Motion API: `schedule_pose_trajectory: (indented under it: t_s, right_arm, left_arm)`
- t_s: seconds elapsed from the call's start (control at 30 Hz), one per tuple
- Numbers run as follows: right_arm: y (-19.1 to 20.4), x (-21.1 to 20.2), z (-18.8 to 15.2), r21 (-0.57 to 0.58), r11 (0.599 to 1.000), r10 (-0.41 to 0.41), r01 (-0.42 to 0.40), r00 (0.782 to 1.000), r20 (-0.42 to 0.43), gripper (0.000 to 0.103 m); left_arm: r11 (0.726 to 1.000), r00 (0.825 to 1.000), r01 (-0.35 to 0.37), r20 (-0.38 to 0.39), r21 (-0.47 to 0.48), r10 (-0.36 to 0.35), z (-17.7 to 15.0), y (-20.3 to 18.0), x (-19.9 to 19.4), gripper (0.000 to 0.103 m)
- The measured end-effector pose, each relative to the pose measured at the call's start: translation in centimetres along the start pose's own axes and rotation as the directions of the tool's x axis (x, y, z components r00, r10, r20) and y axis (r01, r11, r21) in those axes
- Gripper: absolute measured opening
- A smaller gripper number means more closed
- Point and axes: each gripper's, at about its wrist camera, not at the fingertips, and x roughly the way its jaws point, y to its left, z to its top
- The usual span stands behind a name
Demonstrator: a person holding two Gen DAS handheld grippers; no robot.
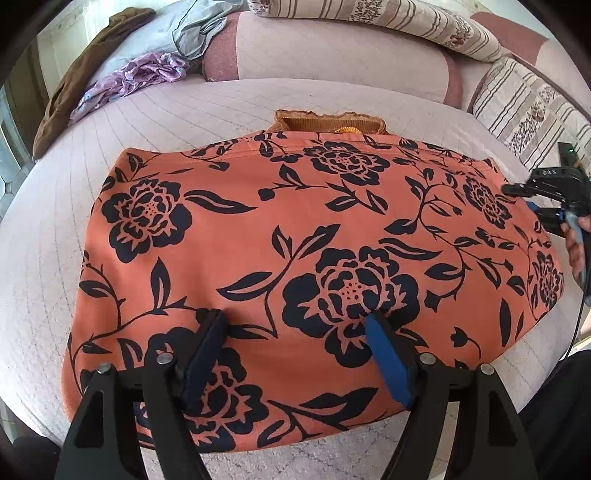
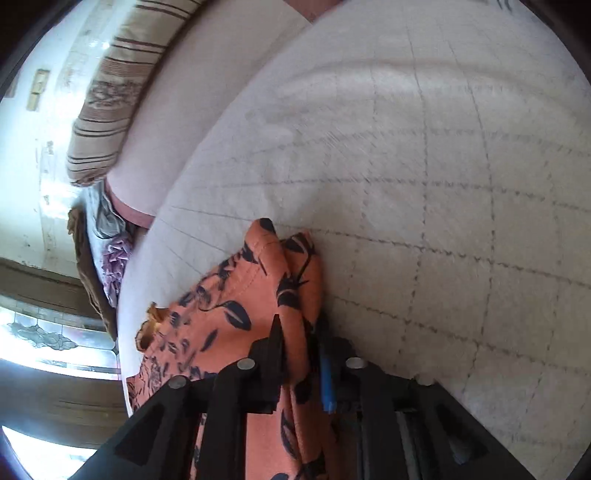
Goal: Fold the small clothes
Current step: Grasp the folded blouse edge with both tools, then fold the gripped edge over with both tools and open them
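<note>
An orange garment with a black flower print (image 1: 295, 236) lies spread on the quilted bed cover (image 1: 184, 110). A mustard ribbed band (image 1: 325, 122) shows at its far edge. My left gripper (image 1: 295, 317) is open, its fingers resting over the garment's near part, holding nothing. My right gripper (image 1: 546, 199) shows at the garment's right edge. In the right wrist view my right gripper (image 2: 301, 332) is shut on a bunched fold of the garment (image 2: 291, 280), lifted a little off the cover (image 2: 443, 184).
Striped pillows (image 1: 424, 26) and a pink bolster (image 1: 332, 55) lie at the back. A purple cloth (image 1: 136, 77), a grey cloth (image 1: 192, 26) and a brown cloth (image 1: 74, 85) lie at the far left. The bed's near edge (image 1: 295, 458) is just below the garment.
</note>
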Motion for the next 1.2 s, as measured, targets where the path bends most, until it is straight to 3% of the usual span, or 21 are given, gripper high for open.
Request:
schedule_pose_trajectory:
  t_s: [0.03,0.17,0.23,0.3,0.33,0.37,0.4,0.43,0.47,0.53,0.6,0.67,0.7,0.73,0.77,0.8,0.83,0.9,1.07,1.2]
  right_arm:
    - [0.9,-1.0,-0.4,-0.035,0.997,-0.063,0.064,0.998,0.024,0.028]
    - [4.4,-5.1,-2.6,-0.157,0.978,-0.118,0.137,0.985,0.125,0.028]
    - [6.0,-7.0,-4.7,-0.21,0.971,-0.086,0.118,0.984,0.153,0.028]
    - [7.5,-7.3,-6.7,-0.252,0.965,-0.039,0.068,0.992,0.118,0.028]
    - [7.8,-7.1,-7.8,-0.271,0.962,-0.008,0.03,0.997,0.081,0.032]
    - [7.6,-6.3,-8.7,-0.275,0.961,0.012,-0.003,0.999,0.03,0.046]
    - [6.8,-4.8,-9.3,-0.267,0.964,0.001,-0.008,1.0,-0.028,0.058]
    - [5.7,-3.7,-9.6,-0.25,0.968,-0.035,0.022,0.998,-0.051,0.063]
    - [4.5,-2.8,-9.6,-0.208,0.978,-0.046,0.032,0.997,-0.06,0.057]
    - [4.4,-3.9,-9.8,-0.165,0.986,-0.017,0.016,1.0,-0.006,0.058]
    - [6.3,-5.4,-10.4,-0.236,0.971,-0.024,0.038,0.998,0.059,0.062]
    - [7.8,-6.3,-11.5,-0.3,0.954,0.002,0.023,0.996,0.084,0.07]
    - [8.2,-6.2,-12.1,-0.318,0.948,0.013,0.011,0.997,0.073,0.072]
    - [8.3,-5.3,-12.6,-0.338,0.941,0.002,0.015,0.999,0.051,0.073]
    - [8.0,-4.7,-12.9,-0.34,0.94,-0.019,0.031,0.999,0.04,0.073]
    - [7.3,-3.6,-13.0,-0.325,0.944,-0.056,0.059,0.998,0.017,0.073]
    - [6.4,-2.7,-13.2,-0.294,0.953,-0.072,0.066,0.997,-0.01,0.074]
    - [5.7,-2.9,-13.5,-0.284,0.958,-0.028,0.034,0.999,0.022,0.074]
    - [5.5,-2.6,-13.2,-0.274,0.962,0.005,-0.002,1.0,0.007,0.074]
    - [4.9,-3.4,-13.3,-0.271,0.963,0.012,-0.011,1.0,0.005,0.074]
  left_arm:
    - [1.0,1.0,0.003,0.0,0.0,-0.003,0.0,0.0,0.0,0.078]
    - [1.0,1.0,-0.003,0.007,0.004,0.003,-0.1,-0.1,0.0,0.078]
    - [1.0,1.0,-0.007,0.011,0.003,0.007,-0.2,-0.2,0.0,0.078]
    - [1.0,1.0,-0.011,0.013,0.004,0.011,-0.3,-0.3,0.0,0.078]
    - [1.0,1.0,-0.009,0.013,0.003,0.009,-0.3,-0.3,0.0,0.078]
    - [1.0,1.0,-0.006,0.009,0.004,0.006,-0.2,-0.3,-0.1,0.078]
    - [1.0,1.0,0.001,0.002,0.003,-0.001,-0.1,-0.2,-0.3,0.078]
    - [1.0,1.0,0.025,-0.004,-0.018,-0.025,0.1,0.3,-1.0,0.078]
    - [0.997,0.999,0.046,0.009,-0.056,-0.045,0.2,1.1,-2.0,0.078]
    - [0.981,0.992,0.085,0.109,-0.172,-0.067,-0.1,3.8,-5.5,0.078]
    - [0.961,0.982,0.088,0.183,-0.261,-0.04,-1.0,6.8,-7.7,0.078]
    - [0.921,0.986,0.048,0.163,-0.387,0.017,-2.4,10.4,-7.8,0.078]
    - [0.894,0.993,0.03,0.112,-0.448,0.022,-3.3,12.3,-6.7,0.075]
    - [0.874,1.0,0.001,0.015,-0.486,0.007,-4.2,13.7,-5.0,0.03]
    - [0.86,0.998,-0.005,-0.062,-0.51,-0.03,-4.9,14.6,-3.6,0.017]
    - [0.818,0.994,0.073,-0.023,-0.571,-0.105,-5.8,16.2,-3.7,0.017]
    - [0.813,0.991,0.086,-0.033,-0.576,-0.128,-5.7,16.6,-4.1,0.017]
    - [0.814,0.991,0.083,-0.04,-0.575,-0.13,-5.4,16.8,-5.2,0.016]
    - [0.823,0.988,0.075,-0.073,-0.563,-0.14,-3.6,17.6,-6.7,0.018]
    - [0.868,0.997,0.064,-0.003,-0.492,-0.075,0.8,17.8,-6.7,0.05]
